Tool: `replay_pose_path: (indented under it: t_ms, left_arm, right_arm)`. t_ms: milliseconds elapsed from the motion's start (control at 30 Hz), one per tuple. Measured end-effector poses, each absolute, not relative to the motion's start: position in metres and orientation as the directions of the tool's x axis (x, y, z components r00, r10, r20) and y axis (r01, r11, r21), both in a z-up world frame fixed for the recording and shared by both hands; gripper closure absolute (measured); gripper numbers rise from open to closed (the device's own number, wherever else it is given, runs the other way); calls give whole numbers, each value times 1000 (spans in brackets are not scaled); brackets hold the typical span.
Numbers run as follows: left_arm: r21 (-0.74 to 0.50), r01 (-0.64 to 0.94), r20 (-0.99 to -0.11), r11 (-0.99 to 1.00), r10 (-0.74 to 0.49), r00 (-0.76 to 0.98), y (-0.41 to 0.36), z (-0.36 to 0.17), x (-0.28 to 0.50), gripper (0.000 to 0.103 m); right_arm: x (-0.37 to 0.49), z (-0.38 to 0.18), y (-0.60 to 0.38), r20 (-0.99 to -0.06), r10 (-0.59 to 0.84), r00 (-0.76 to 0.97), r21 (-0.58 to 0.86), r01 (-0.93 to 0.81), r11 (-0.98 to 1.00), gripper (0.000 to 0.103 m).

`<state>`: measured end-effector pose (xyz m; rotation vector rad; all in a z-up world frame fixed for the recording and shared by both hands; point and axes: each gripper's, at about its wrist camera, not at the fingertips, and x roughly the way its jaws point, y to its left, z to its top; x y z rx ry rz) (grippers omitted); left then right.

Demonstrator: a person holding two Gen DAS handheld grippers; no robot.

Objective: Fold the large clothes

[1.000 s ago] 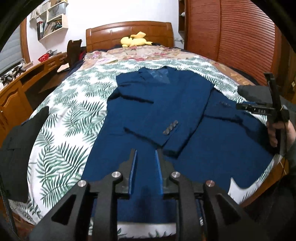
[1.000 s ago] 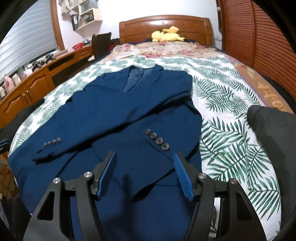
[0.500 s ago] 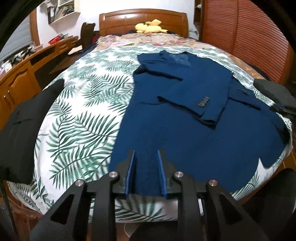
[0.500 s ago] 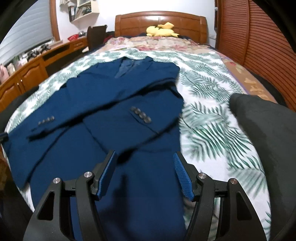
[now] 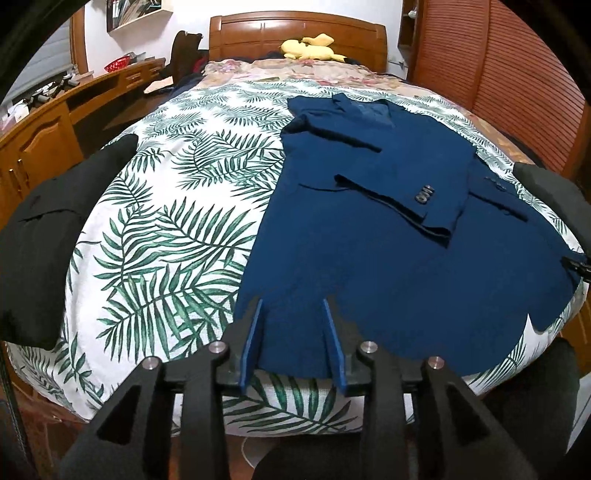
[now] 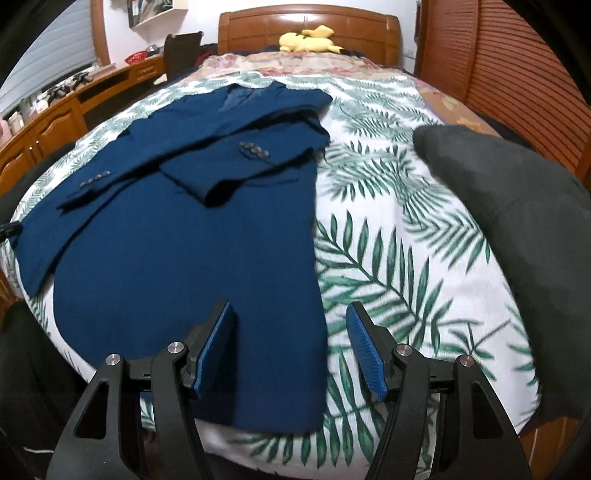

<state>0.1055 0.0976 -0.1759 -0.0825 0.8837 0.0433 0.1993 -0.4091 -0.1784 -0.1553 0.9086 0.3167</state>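
Left wrist view: the left gripper [image 5: 293,339] hangs over the near hem of the blue jacket [image 5: 388,251], at the jacket's left corner by the foot of the bed [image 5: 155,236]; its jaws have just been opening and now stand apart, with the hem cloth showing between the blue pads but not pinched by them; the jacket lies flat on the leaf-print bedspread, collar toward the wooden headboard [image 5: 295,35], one sleeve folded across its front with the cuff buttons [image 5: 423,194] up; a black garment [image 5: 48,236] lies on the bed's left edge, a dark grey one [image 5: 554,195] on the right edge, both apart from the jacket; a yellow plush toy [image 5: 314,46] rests by the headboard. Right wrist view: the right gripper [image 6: 291,347] stands wide apart over the jacket's right hem corner, the cloth edge running between the jaws, untouched; the left finger is over blue cloth, the right finger over bare bedspread; the dark grey garment fills the right side, well clear of the jacket.
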Motion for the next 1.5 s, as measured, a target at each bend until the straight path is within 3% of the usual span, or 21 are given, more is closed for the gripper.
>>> replay_pose_path:
  t_ms: [433,500,567,700,1000,1133,1333,1367,1400,1467,1500]
  left_arm:
    - [-27,-111,-788,993,47,614,108,-173,95,68]
    - [-75,-118,-793,990,13,609,113,-171,91,68]
    - [-109,-115,-785,987,-14,619,117,-168,86,68]
    - [-91,-113,-783,989,-1,623,119,-168,80,68]
    - [-81,-117,-783,990,9,622,119,-178,89,68]
    - [-69,-116,-782,991,19,623,117,-180,92,68]
    - [-51,-116,-771,992,35,636,114,-180,90,68]
    - [-57,-110,-767,992,27,641,113,-180,89,75]
    - [-67,-100,-764,993,13,645,113,-180,89,80]
    - [-40,-87,-757,995,26,652,106,-178,89,98]
    - [-18,-74,-761,997,34,648,102,-175,90,102]
  right_arm:
    - [193,-180,-410,-789,193,583,6,-307,952,38]
    - [189,-179,-409,-782,215,585,22,-319,948,51]
    - [185,-176,-407,-768,249,589,41,-343,938,71]
    - [181,-171,-406,-752,300,587,85,-364,927,83]
    - [181,-172,-407,-759,261,596,53,-344,938,83]
    - [183,-174,-412,-762,216,610,21,-311,950,53]
    - [183,-177,-419,-760,233,607,47,-307,951,52]
    - [183,-177,-417,-761,260,594,70,-323,944,53]
    - [182,-177,-414,-759,293,581,93,-349,933,57]
    - [179,-174,-406,-754,310,579,88,-378,922,97]
    - [177,-170,-402,-742,298,600,63,-380,923,101]
